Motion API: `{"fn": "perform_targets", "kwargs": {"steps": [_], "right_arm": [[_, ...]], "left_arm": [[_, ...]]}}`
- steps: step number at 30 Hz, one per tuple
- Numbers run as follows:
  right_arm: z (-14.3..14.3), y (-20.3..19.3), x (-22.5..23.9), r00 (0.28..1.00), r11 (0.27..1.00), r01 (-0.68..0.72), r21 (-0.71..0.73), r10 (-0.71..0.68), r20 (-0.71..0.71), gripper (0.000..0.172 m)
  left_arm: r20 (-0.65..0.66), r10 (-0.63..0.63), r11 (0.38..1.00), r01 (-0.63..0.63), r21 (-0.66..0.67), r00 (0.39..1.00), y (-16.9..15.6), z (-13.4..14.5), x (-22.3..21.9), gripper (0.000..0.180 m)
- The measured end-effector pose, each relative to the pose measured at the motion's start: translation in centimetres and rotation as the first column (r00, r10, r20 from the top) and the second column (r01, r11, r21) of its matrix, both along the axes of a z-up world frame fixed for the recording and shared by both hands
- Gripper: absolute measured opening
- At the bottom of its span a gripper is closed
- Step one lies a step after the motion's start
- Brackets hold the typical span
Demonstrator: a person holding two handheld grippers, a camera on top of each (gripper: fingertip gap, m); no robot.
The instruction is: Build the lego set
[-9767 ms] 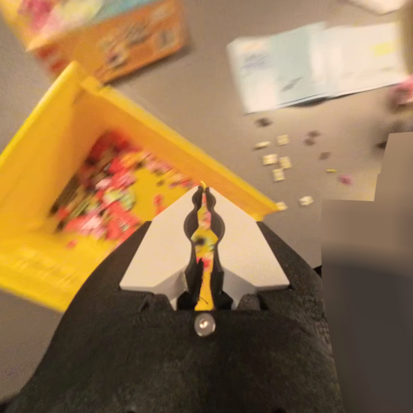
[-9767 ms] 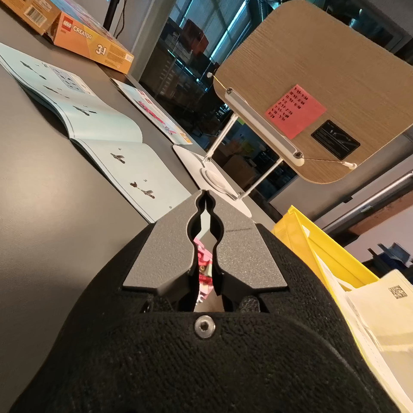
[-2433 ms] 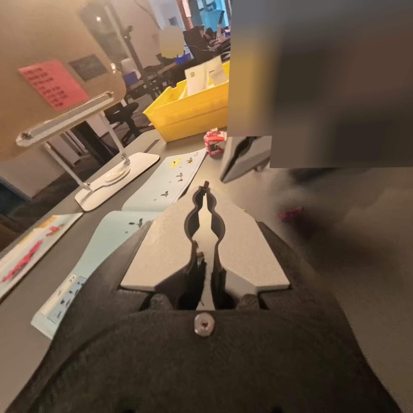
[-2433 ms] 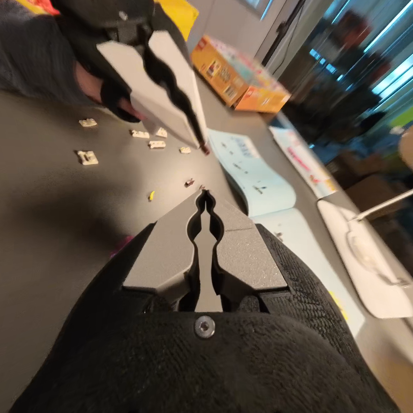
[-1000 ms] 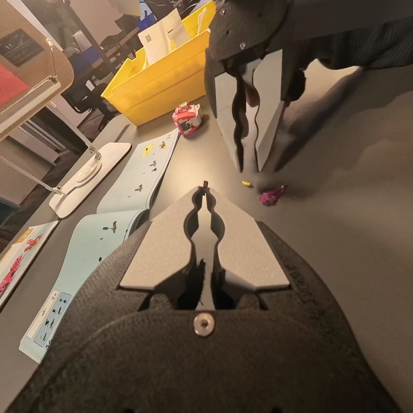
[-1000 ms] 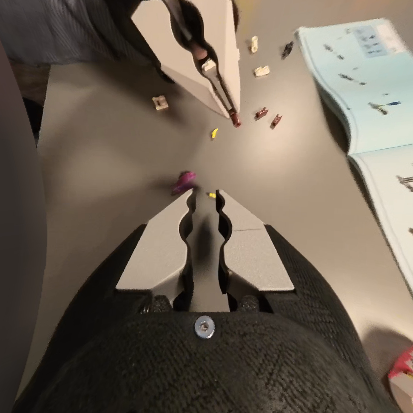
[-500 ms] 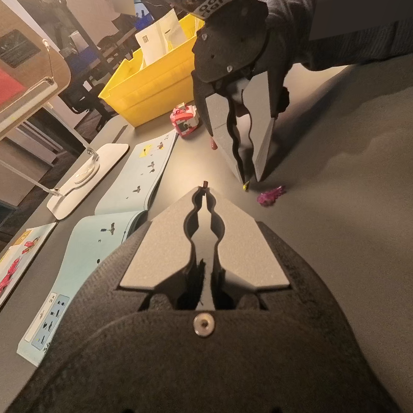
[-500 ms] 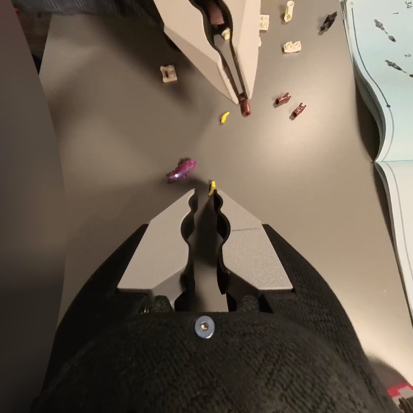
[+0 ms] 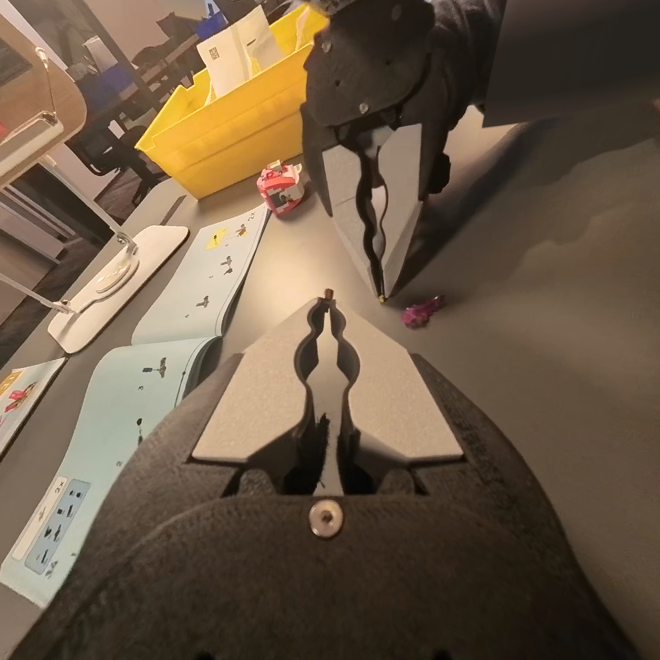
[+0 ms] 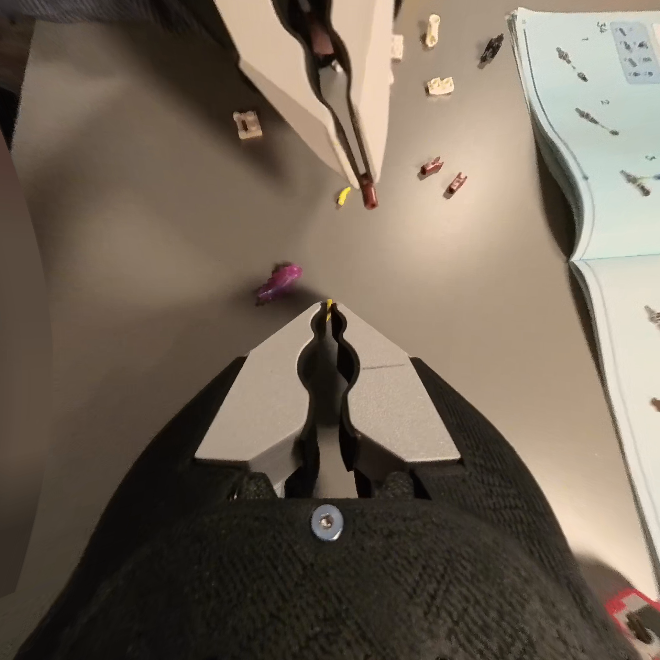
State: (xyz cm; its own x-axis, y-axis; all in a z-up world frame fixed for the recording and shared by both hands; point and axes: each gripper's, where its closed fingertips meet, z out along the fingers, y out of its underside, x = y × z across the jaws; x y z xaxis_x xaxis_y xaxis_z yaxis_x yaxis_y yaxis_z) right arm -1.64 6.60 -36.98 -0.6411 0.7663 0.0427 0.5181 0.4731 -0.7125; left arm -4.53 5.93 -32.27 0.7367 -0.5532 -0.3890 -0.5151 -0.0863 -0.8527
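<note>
Lying open, a pale-blue booklet (image 9: pixel 200 285) rests on the grey table (image 9: pixel 535 357).

bare table (image 10: pixel 410 257) between grippers; magenta piece (image 10: pixel 280 280) apparently beside.

Grey table (image 10: pixel 143 178), open booklet (image 9: pixel 214 271), scattered small bricks (image 10: pixel 440 85), yellow bin (image 9: pixel 228 143)

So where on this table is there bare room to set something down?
Bare grey table spreads beside the magenta piece, away from the booklet. It is crowded between the left gripper and the booklet: brown clips, cream pieces.
</note>
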Motion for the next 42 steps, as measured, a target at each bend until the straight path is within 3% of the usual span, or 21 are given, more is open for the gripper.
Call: {"fn": "perform_targets", "kwargs": {"steps": [7, 12, 35, 42], "right_arm": [[4.0, 0.4, -2.5, 0.921, 0.978, 0.078, 0.195, 0.004, -0.390, 0.000], [5.1, -0.4, -2.8, 0.864, 0.950, 0.087, 0.301, 0.079, -0.497, 0.000], [4.3, -0.4, -3.3, 0.876, 0.941, 0.117, 0.318, 0.054, -0.480, 0.000], [3.1, -0.4, -3.6, 0.893, 0.950, 0.118, 0.289, 0.026, -0.450, 0.000]], "left_arm": [[0.041, -0.013, 0.999, 0.015, -0.033, 0.999, -0.1, 0.0, 0.1, 0.002], [0.046, -0.021, 0.999, 0.023, -0.037, 0.999, -0.2, -0.1, 0.2, 0.002], [0.058, 0.021, 0.997, -0.017, -0.071, 0.998, 0.1, -0.3, 0.1, 0.002], [-0.006, 0.017, 0.996, -0.017, -0.091, 1.000, 0.2, -1.0, 0.4, 0.001]]}}
